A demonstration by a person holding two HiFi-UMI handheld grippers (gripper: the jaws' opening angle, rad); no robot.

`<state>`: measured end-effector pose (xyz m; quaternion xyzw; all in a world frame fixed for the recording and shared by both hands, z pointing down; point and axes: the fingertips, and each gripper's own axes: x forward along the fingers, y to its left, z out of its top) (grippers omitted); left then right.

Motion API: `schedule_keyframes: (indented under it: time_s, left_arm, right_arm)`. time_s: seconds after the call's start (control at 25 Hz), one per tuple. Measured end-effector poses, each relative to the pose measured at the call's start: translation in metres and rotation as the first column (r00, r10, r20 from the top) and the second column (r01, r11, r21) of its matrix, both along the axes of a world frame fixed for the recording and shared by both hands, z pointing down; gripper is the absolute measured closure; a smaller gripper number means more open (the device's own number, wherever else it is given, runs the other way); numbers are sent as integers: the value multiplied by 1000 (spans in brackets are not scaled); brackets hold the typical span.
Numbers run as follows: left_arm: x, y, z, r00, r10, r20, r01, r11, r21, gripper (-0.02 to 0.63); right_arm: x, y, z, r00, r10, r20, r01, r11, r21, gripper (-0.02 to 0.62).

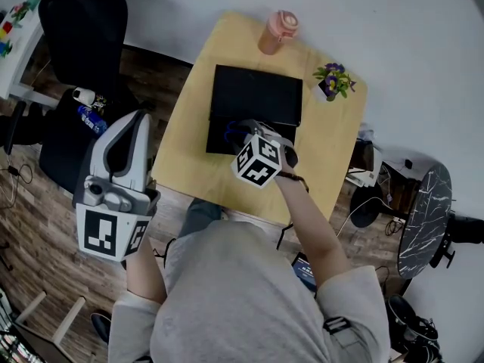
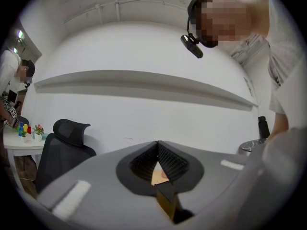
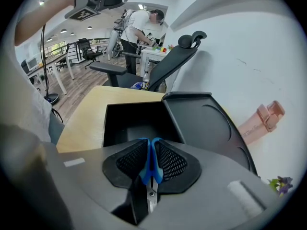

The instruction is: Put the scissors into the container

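A black container (image 1: 224, 139) stands open on the light wooden table (image 1: 189, 127), its lid (image 1: 257, 93) folded back toward the wall. My right gripper (image 1: 246, 136) hovers over the open box, shut on blue-handled scissors (image 1: 231, 131). In the right gripper view the blue handles (image 3: 147, 163) are pinched between the pads (image 3: 170, 163), metal blades pointing back toward the camera, with the container's hollow (image 3: 129, 121) and lid (image 3: 201, 123) just ahead. My left gripper (image 1: 130, 131) is held off the table's left side, shut with nothing in it (image 2: 157, 150), aimed at a white wall.
A pink bottle (image 1: 278, 30) and a small flower pot (image 1: 333, 80) stand near the table's far edge. A black office chair (image 1: 79, 21) sits to the left beside a white desk. A person (image 3: 141, 25) bends over a desk far behind.
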<state>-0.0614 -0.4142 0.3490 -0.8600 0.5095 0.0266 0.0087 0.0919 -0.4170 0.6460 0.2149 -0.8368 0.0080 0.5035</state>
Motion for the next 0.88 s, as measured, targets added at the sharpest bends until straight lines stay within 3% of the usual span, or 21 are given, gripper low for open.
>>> schedule_keyframes:
  time_s: [0.24,0.36,0.48,0.64,0.88]
  left_arm:
    - [10,2,-5,1000,23,-1,-23,1000,8,551]
    - [18,5,-10,999,41,-1,-41,999,20,551]
    - [26,8,-16,998,63,-2,-63,997,34,551]
    - [38,15,-25,996,92,-6,-91,994,52,551]
    - [58,28,-39,990,138,-5,-137,987,87,551]
  right_arm:
    - [4,1,-28,980,131,148,-130,991,-14,525]
    - [9,3,-47,952,200,233,-204,979,-6,591]
    - [17,8,-66,917,255,307,-269,963,4,592]
    - [31,12,-102,858,322,400,-372,927,52,592]
    - [60,24,-157,755,383,532,-516,848,122,592]
